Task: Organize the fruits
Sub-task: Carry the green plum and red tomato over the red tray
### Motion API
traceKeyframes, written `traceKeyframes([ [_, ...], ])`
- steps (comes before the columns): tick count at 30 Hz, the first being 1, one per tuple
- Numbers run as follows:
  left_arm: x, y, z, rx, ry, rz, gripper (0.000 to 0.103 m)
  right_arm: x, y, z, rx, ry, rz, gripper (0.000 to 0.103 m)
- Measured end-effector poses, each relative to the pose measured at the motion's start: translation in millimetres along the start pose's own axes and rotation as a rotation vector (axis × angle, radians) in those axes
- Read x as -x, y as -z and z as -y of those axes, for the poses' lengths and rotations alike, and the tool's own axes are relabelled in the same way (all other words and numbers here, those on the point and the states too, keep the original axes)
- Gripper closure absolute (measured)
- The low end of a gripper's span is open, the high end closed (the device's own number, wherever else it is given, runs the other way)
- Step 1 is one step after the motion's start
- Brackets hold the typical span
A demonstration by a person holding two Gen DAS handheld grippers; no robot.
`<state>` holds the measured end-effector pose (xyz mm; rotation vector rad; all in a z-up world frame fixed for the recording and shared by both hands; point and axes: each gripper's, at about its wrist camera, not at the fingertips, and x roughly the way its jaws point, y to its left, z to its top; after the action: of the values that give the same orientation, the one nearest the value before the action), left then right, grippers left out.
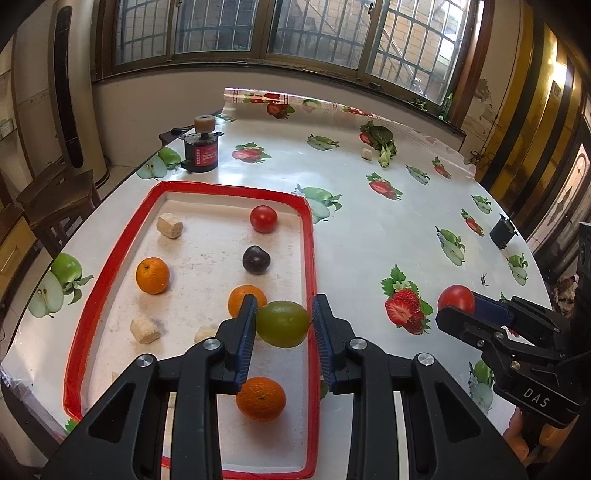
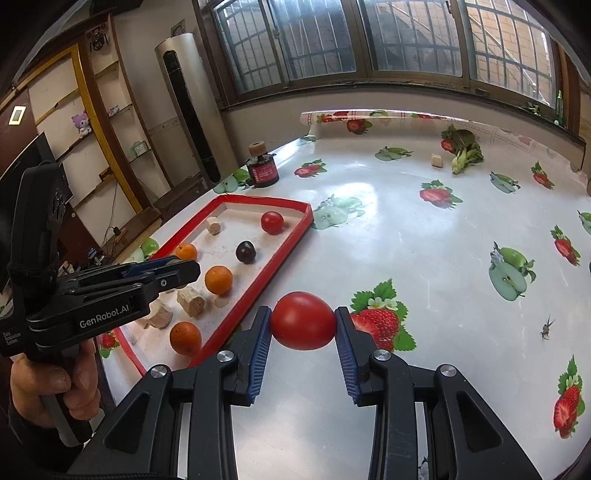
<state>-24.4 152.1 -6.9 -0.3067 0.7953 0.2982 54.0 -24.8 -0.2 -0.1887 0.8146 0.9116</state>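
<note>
The left tool pinches a green fruit at lower centre, above the red-rimmed tray. The right tool pinches a red tomato over the worktop.

Daylight from the barred windows fills both views, bright and sharp. The glossy tabletop throws white glare (strongest mid-surface). Fisheye bending curves the edges; corners fall black. Shadows stay soft.
</note>
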Motion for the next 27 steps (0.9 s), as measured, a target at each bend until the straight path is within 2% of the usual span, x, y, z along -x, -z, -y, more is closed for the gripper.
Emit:
traceKeyframes([
  [27, 7, 4, -62, 0.073, -0.067, 0.012, 0.075, -42, -34, -54, 0.082, -0.058, -0.017, 0.068],
])
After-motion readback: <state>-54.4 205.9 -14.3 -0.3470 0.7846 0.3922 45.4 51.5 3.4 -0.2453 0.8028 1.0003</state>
